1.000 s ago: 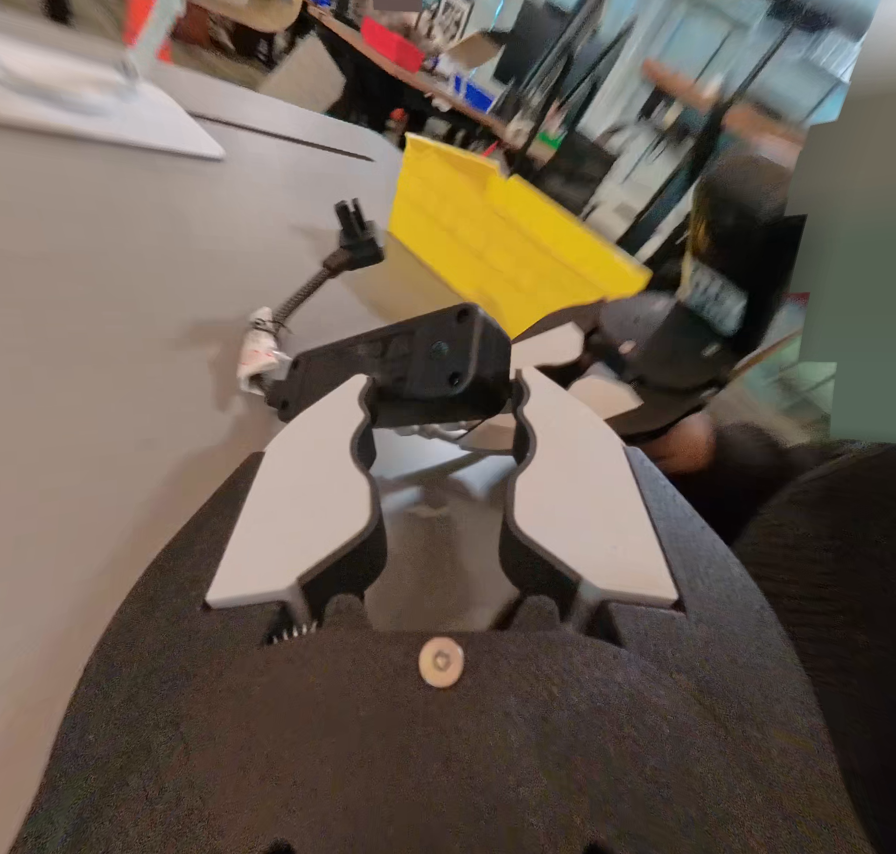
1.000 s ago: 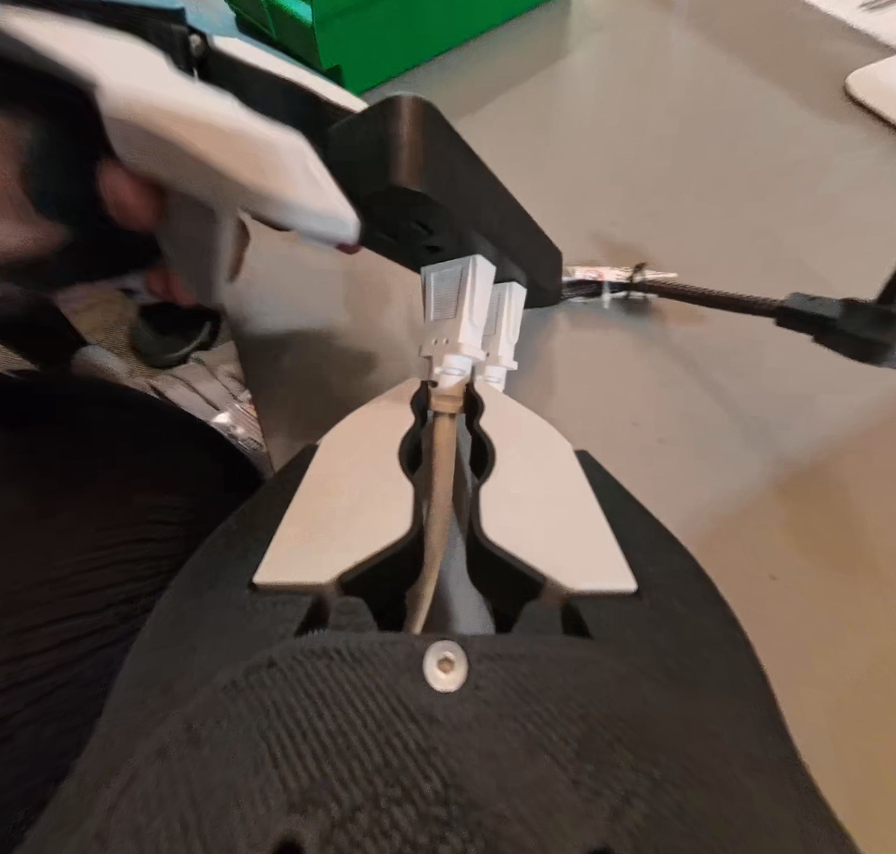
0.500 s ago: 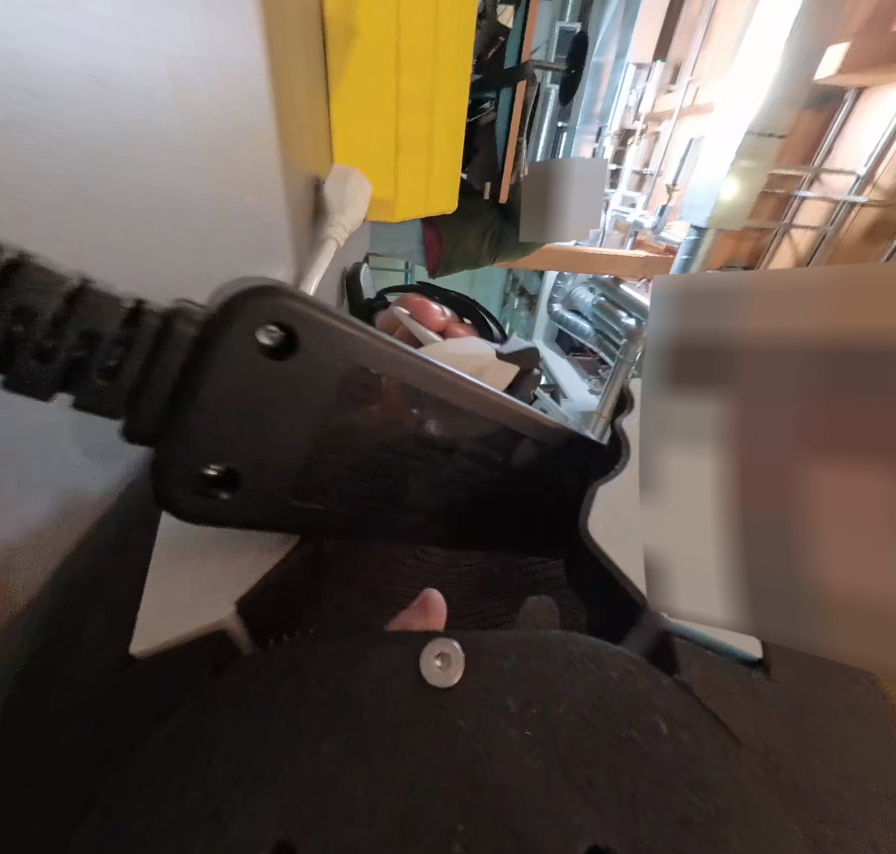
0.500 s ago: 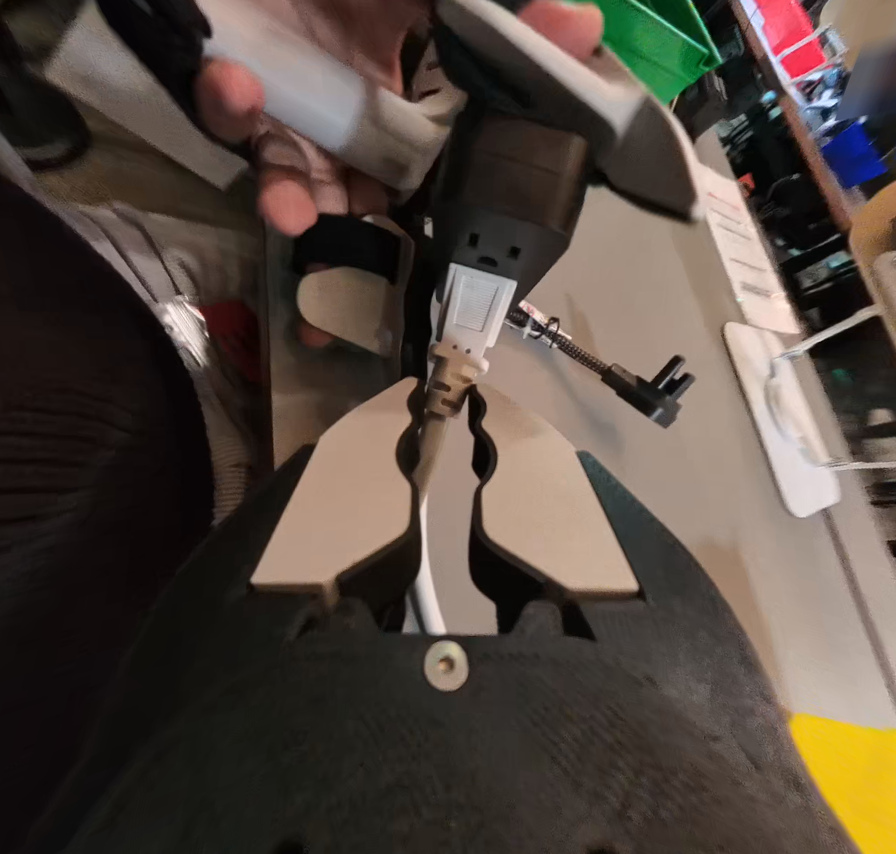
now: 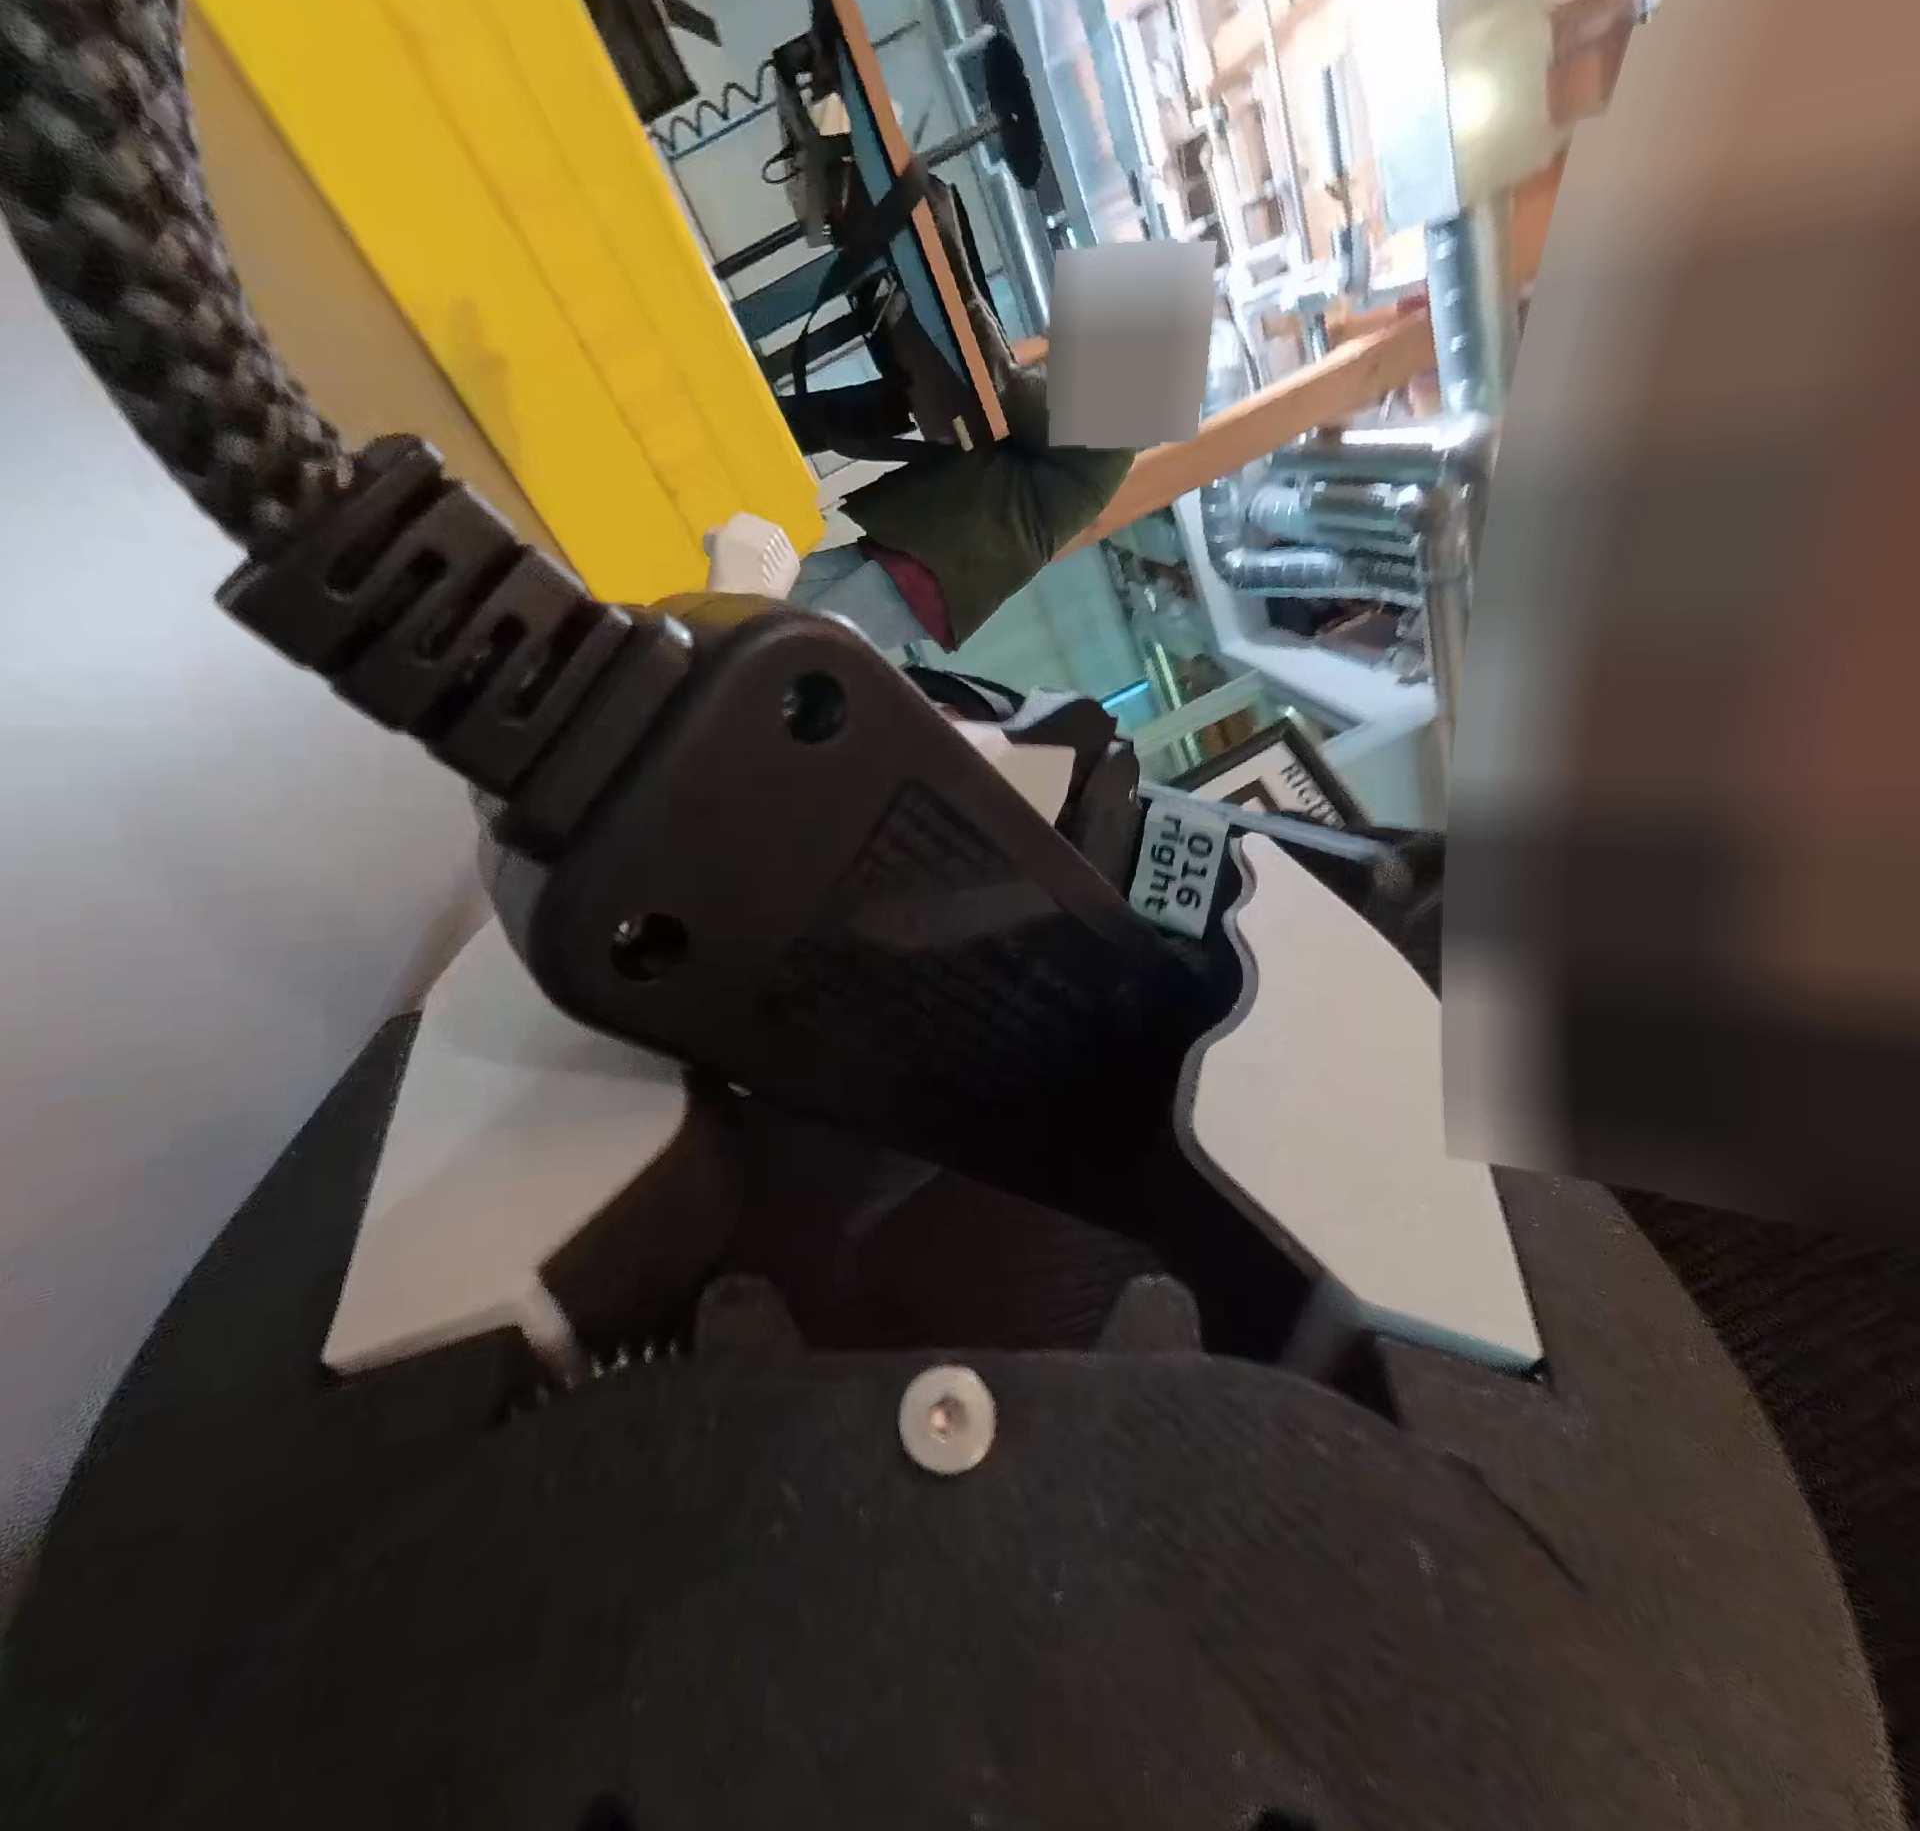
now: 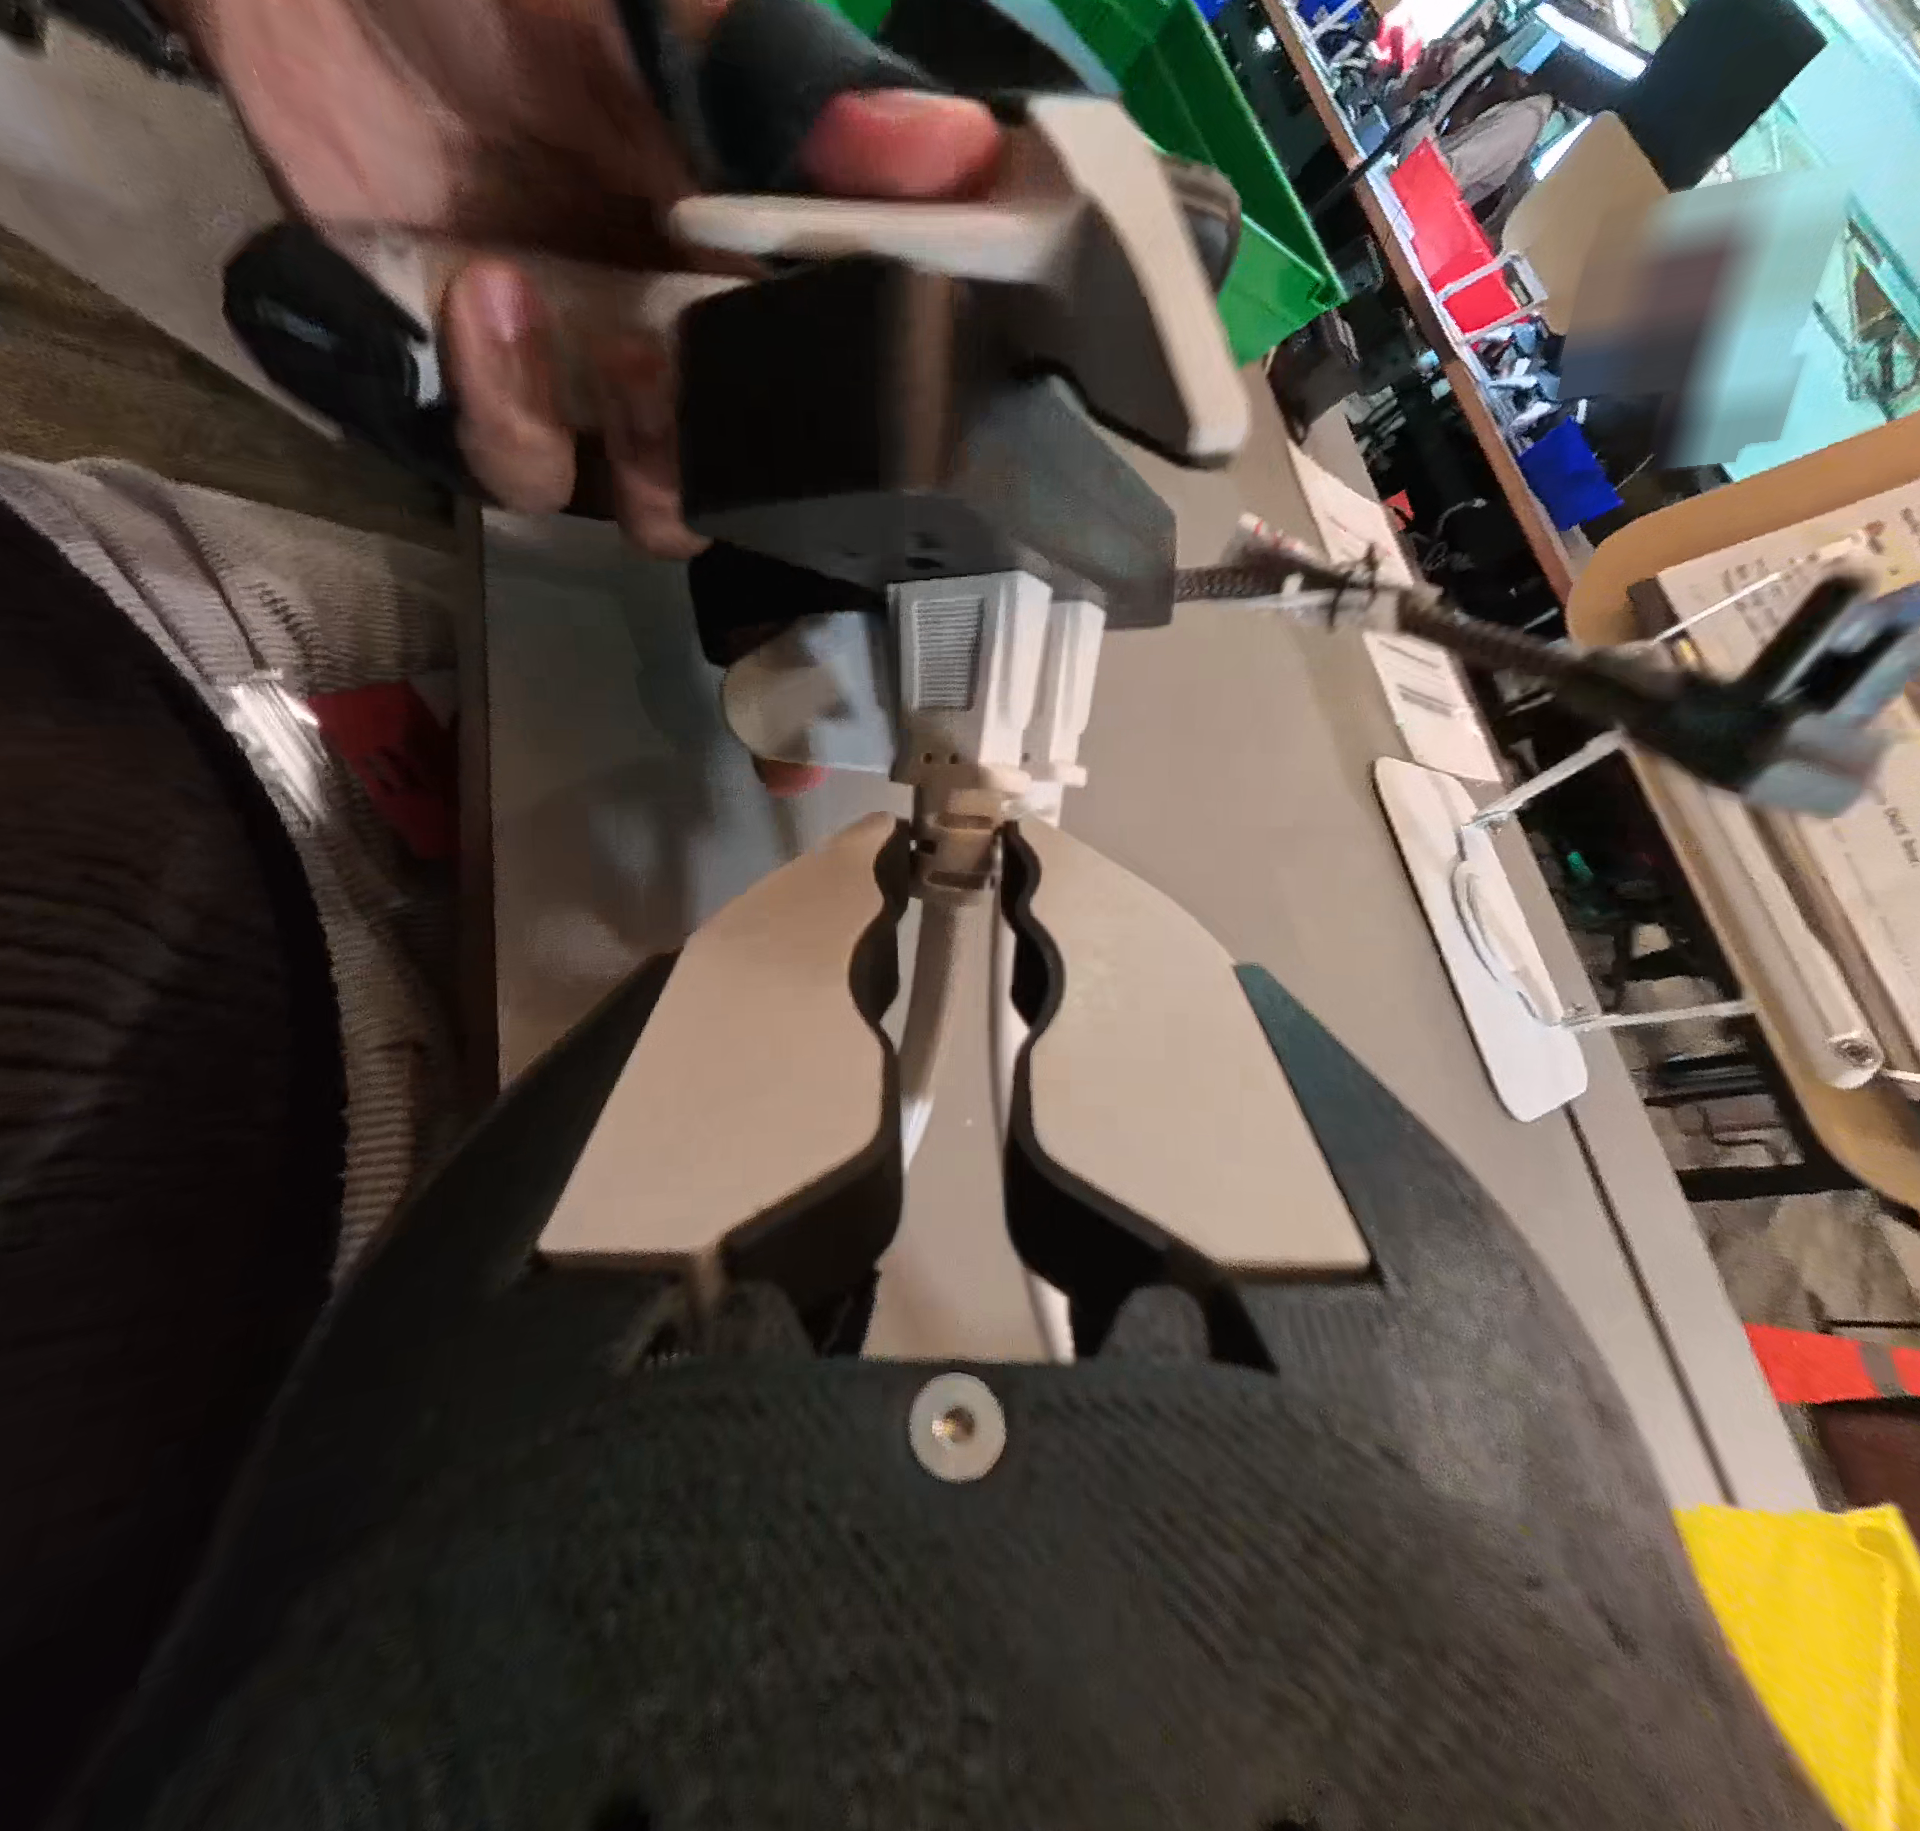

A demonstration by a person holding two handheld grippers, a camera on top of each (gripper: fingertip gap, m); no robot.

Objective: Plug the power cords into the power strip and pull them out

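The black power strip [image 5: 790,846] is lifted off the table, clamped between the fingers of my left gripper [image 5: 873,950]. Its braided black cable [image 5: 135,254] runs up to the left. In the right wrist view the power strip [image 6: 914,472] hangs under a hand holding the left gripper [image 6: 1122,327]. Two white plugs [image 6: 951,638] sit side by side in its sockets. My right gripper [image 6: 951,841] is shut on the white power cord [image 6: 935,971] just below the nearer plug. The strip's own black plug [image 6: 1787,701] dangles at the right.
A yellow bin [image 5: 520,223] stands close behind the strip, and its corner shows in the right wrist view [image 6: 1818,1656]. Green bins [image 6: 1195,119] stand at the back of the grey table [image 6: 1247,846]. A white stand [image 6: 1486,950] is near the table's right edge.
Both grippers have lifted and turned with the strip, which was low over the table a second ago. The right gripper stays on the white cord and the plugs stay seated.
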